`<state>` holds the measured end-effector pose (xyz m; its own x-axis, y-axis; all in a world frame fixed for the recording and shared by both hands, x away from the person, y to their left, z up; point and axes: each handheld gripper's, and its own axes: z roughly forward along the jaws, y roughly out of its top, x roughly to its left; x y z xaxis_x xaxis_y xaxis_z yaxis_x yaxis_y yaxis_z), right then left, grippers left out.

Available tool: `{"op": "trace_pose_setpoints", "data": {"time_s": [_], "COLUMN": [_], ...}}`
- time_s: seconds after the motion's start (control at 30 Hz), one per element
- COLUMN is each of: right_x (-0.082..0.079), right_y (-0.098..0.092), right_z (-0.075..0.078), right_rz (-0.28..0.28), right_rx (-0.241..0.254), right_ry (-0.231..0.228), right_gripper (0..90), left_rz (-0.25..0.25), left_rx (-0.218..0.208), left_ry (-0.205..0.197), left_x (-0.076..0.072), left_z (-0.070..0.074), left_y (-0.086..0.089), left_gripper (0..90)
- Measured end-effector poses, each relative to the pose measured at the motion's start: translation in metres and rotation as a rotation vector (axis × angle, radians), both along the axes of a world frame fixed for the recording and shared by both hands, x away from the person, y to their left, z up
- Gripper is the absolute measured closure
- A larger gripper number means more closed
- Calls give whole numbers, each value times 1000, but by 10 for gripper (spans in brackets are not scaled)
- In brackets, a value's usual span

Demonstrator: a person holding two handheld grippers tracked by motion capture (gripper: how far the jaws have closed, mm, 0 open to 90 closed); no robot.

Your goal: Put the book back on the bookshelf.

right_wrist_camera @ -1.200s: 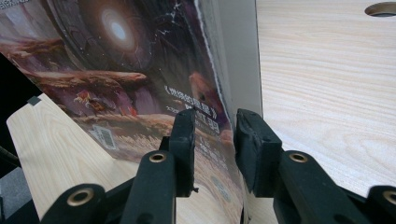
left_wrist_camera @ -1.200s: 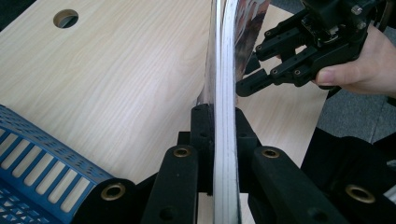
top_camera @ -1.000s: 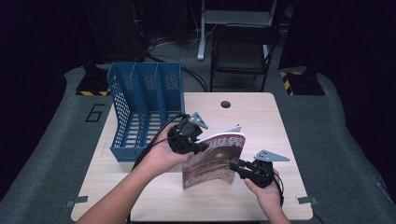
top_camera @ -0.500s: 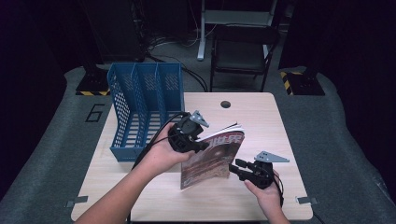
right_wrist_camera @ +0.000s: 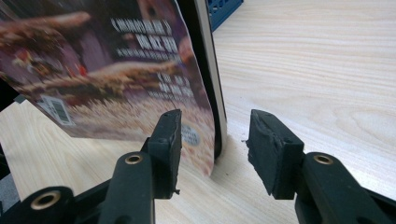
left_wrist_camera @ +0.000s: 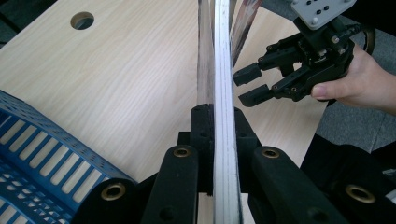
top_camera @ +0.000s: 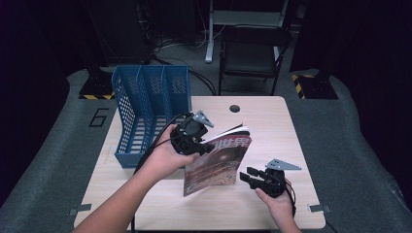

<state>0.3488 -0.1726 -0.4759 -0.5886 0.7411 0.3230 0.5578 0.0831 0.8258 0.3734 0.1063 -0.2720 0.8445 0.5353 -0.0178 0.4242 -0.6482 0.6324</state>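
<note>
Beside the held magazine (top_camera: 216, 160) stands a blue file rack (top_camera: 148, 109).

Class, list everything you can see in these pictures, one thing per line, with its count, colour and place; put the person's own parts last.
magazine: one, reddish-brown cover with white characters, stood on edge at mid-table, clamped near its top.
file rack: one, blue, three slots, far left of the table.
table: one, light wood, round hole near its far edge.
chair: one, black, behind the table.
left gripper: one, black, shut on the magazine.
right gripper: one, black, its jaws just opened, apart beside the magazine's lower corner, pads not pressing it.
left hand: one, holding the left gripper.
right hand: one, holding the right gripper.
</note>
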Motion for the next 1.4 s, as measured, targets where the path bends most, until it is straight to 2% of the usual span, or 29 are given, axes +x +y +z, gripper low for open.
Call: {"op": "trace_pose_setpoints", "data": {"time_s": [0.17, 0.4, 0.63, 0.87, 1.27, 1.4], "right_x": [1, 2, 2, 2, 3, 3], "right_y": [-1, -2, -2, -1, -1, 0], "right_z": [-2, -6, -6, -8, -11, -11], "right_rz": [1, -10, -6, -9, 1, -6], "right_rx": [-7, -1, -6, -5, -7, -6], "right_ry": [-2, 21, 15, 24, 33, 35], "right_gripper": [535, 531, 531, 531, 532, 533], "left_rz": [9, 13, 16, 35, 74, 76], "left_rx": [-4, -13, -15, -20, -53, -47], "left_ry": [-5, -15, -22, -30, -42, -49], "left_x": [-1, -2, -2, 0, 2, 2], "left_z": [10, 25, 39, 49, 72, 79], "left_y": [3, 7, 11, 15, 26, 29], "left_gripper": [841, 842, 842, 842, 842, 842]}}
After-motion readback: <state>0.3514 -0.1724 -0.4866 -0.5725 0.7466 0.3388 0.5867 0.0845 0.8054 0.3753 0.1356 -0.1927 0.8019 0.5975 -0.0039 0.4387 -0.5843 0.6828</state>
